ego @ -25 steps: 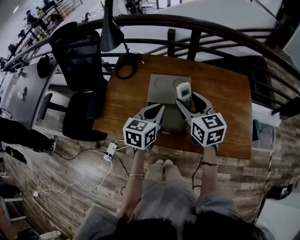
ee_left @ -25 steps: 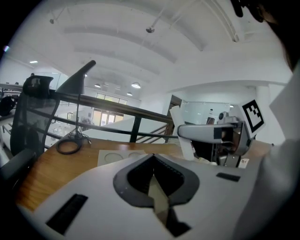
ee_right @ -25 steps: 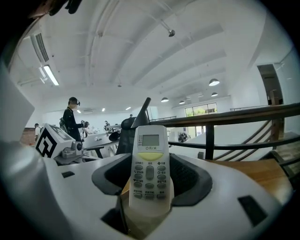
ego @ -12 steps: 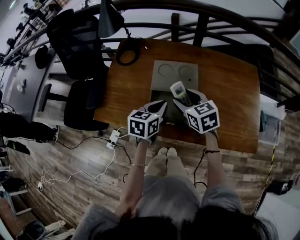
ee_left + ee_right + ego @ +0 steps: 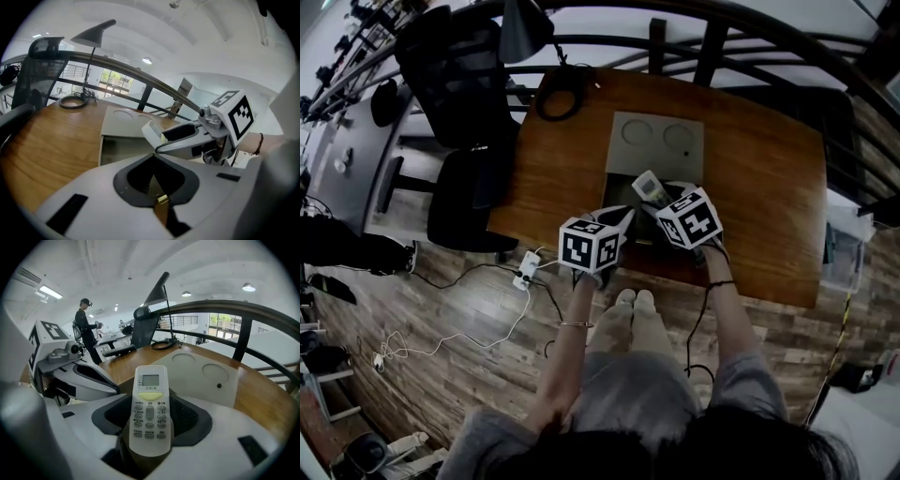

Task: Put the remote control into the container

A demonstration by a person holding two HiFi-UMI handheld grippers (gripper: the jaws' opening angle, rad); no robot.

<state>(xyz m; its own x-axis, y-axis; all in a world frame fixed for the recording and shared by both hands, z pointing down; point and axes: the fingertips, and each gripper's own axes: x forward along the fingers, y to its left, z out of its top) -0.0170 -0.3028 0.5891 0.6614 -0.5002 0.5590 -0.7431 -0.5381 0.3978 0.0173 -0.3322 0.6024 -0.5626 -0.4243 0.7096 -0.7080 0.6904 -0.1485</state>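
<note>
Right tongs (image 5: 151, 401) clamp a light, stiff, likely slippery remote (image 5: 150, 420) at its lower end; left tongs (image 5: 153, 164) closed, empty.

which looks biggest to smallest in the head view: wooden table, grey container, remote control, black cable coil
1. wooden table
2. grey container
3. black cable coil
4. remote control, though the right gripper covers part of it, so the last two are unsure

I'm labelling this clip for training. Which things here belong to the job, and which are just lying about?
Job: remote control, right gripper holding it, grey container.
Lying about: desk lamp, coiled cable, office chair, power strip on the floor.
</note>
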